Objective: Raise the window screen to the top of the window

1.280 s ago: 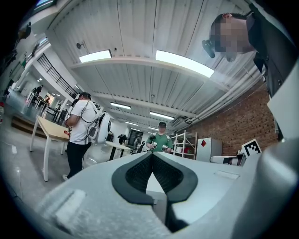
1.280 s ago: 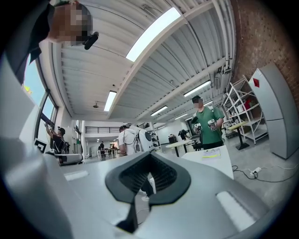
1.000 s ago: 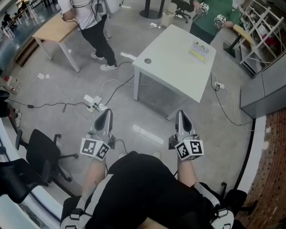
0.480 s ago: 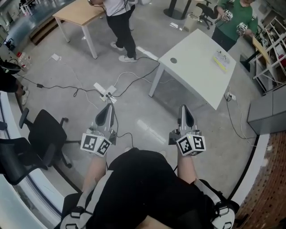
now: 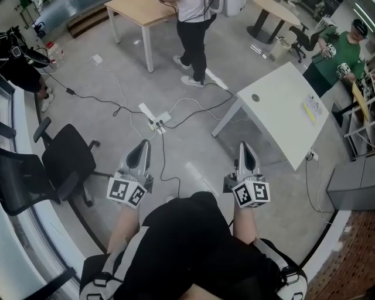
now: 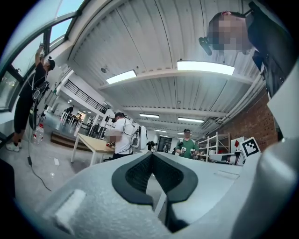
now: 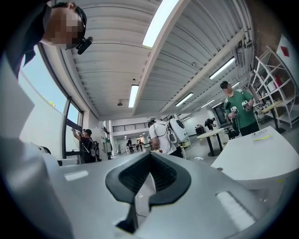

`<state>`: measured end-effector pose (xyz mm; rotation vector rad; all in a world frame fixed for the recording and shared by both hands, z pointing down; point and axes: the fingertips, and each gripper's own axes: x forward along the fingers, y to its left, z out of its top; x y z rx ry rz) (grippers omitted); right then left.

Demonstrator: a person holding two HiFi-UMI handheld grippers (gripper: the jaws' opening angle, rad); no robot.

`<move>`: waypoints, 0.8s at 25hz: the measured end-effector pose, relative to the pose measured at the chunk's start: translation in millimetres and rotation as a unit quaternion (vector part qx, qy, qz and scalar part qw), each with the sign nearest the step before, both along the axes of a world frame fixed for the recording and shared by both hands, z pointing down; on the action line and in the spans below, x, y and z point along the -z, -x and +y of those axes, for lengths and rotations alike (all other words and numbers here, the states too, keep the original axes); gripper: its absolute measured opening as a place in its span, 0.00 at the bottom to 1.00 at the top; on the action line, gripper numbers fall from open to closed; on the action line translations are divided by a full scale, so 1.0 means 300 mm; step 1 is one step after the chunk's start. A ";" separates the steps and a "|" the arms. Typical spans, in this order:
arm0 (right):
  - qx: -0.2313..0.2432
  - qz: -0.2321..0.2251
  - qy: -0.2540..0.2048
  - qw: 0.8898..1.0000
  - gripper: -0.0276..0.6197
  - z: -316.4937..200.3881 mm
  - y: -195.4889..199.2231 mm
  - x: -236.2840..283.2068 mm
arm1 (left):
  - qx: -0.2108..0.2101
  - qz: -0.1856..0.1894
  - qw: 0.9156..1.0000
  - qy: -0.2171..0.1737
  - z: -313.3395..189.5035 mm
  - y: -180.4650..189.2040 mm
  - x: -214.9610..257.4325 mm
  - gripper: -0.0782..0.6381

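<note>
Both grippers are held out level in front of my body, over the grey floor. My left gripper (image 5: pixel 139 153) is shut with nothing between its fingers; its dark pads meet in the left gripper view (image 6: pixel 152 156). My right gripper (image 5: pixel 244 151) is likewise shut and empty (image 7: pixel 150 156). The window (image 5: pixel 10 146) runs along the left edge of the head view. It shows as tall panes at the upper left of the left gripper view (image 6: pixel 28 46) and at the left of the right gripper view (image 7: pixel 70 122). I cannot make out a screen on it.
Two black office chairs (image 5: pixel 70 155) (image 5: pixel 20 187) stand by the window. Ahead on the right is a white table (image 5: pixel 287 111). A power strip with cables (image 5: pixel 153 119) lies on the floor. Beyond are a wooden table (image 5: pixel 146 9) and people in white (image 5: pixel 193 23), green (image 5: pixel 337 55) and black (image 5: pixel 20 64).
The view has swung to the left: the white table slid right in the picture, and the chairs and window came further in at the left. Both grippers stay shut and side by side.
</note>
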<state>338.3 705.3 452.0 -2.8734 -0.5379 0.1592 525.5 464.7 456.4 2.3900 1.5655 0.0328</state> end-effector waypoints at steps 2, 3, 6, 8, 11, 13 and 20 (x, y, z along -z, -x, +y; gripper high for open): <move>0.020 0.004 0.007 1.000 0.05 0.027 -0.042 0.008 | 0.021 0.001 1.000 0.001 -0.024 -0.024 -0.006 0.11; 0.032 0.004 0.013 0.999 0.05 0.036 -0.070 0.012 | 0.032 0.001 0.999 0.001 -0.033 -0.038 -0.008 0.11; 0.067 0.005 0.018 0.998 0.05 0.045 -0.167 0.017 | 0.066 -0.006 0.998 0.001 -0.047 -0.082 -0.010 0.11; 0.092 0.006 0.015 0.996 0.05 0.054 -0.229 0.011 | 0.086 -0.010 0.996 0.003 -0.047 -0.099 -0.004 0.11; 0.127 0.008 0.001 0.992 0.05 0.073 -0.310 -0.003 | 0.116 -0.007 0.993 0.006 -0.047 -0.113 0.016 0.11; 0.148 0.012 -0.003 0.989 0.05 0.077 -0.358 -0.002 | 0.134 -0.005 0.991 0.005 -0.051 -0.131 0.021 0.11; 0.206 0.011 -0.017 0.978 0.05 0.109 -0.468 -0.027 | 0.184 -0.002 0.983 -0.003 -0.035 -0.147 0.025 0.11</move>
